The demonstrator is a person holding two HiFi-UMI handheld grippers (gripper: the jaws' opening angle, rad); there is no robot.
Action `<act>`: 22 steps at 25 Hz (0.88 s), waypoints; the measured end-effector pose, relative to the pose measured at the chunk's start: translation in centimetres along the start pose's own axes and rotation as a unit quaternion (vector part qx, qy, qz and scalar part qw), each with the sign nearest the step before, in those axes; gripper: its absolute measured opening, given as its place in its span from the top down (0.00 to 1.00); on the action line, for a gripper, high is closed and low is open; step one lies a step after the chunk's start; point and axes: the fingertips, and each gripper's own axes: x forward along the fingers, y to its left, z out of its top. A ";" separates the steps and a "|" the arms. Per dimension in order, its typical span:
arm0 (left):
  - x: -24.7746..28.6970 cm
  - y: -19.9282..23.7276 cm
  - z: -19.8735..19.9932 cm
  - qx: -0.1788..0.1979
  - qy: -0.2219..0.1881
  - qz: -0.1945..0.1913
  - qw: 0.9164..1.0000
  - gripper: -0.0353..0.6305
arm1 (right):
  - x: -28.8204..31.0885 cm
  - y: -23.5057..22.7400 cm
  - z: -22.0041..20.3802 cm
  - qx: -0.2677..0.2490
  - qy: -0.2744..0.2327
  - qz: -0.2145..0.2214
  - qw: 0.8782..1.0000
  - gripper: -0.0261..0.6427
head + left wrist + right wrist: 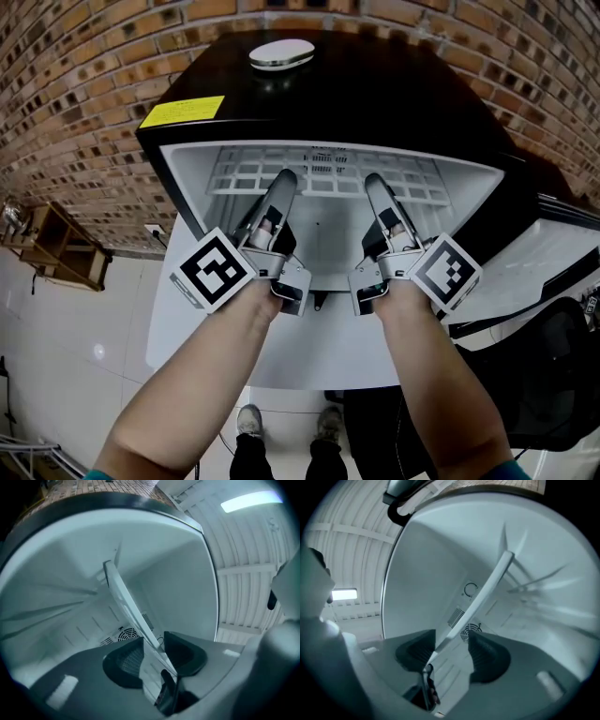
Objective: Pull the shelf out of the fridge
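Note:
A black mini fridge (394, 94) stands open below me, its white inside facing up at the camera. A white grid shelf (323, 174) lies in its upper part. My left gripper (283, 180) and right gripper (375, 182) both reach in to the shelf's front edge. In the left gripper view the shelf edge (126, 599) runs between the dark pads (123, 662) of the left gripper (154, 656), with gaps beside it. The right gripper view has the shelf edge (485, 590) passing between the spread jaws of the right gripper (452, 654), close to the left pad (416, 651).
A white oval object (281, 53) and a yellow label (183, 112) sit on the fridge top. The brick wall (75, 84) is behind. The fridge door (553, 258) hangs open at the right. A wooden rack (61, 246) stands at the left. A fan grille (126, 633) marks the fridge's back wall.

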 end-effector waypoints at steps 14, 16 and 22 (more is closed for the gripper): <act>2.2 0.8 0.8 -0.006 -0.015 0.002 1.000 0.69 | 3.0 -1.1 1.5 0.034 -0.024 -0.011 0.999 0.64; 2.2 0.9 0.8 -0.006 -0.015 0.004 1.000 0.69 | 2.9 -1.2 1.4 0.040 -0.027 -0.008 0.999 0.65; 2.0 0.7 0.6 -0.001 -0.003 0.024 1.000 0.76 | 2.7 -1.3 1.2 0.069 -0.027 -0.013 0.997 0.75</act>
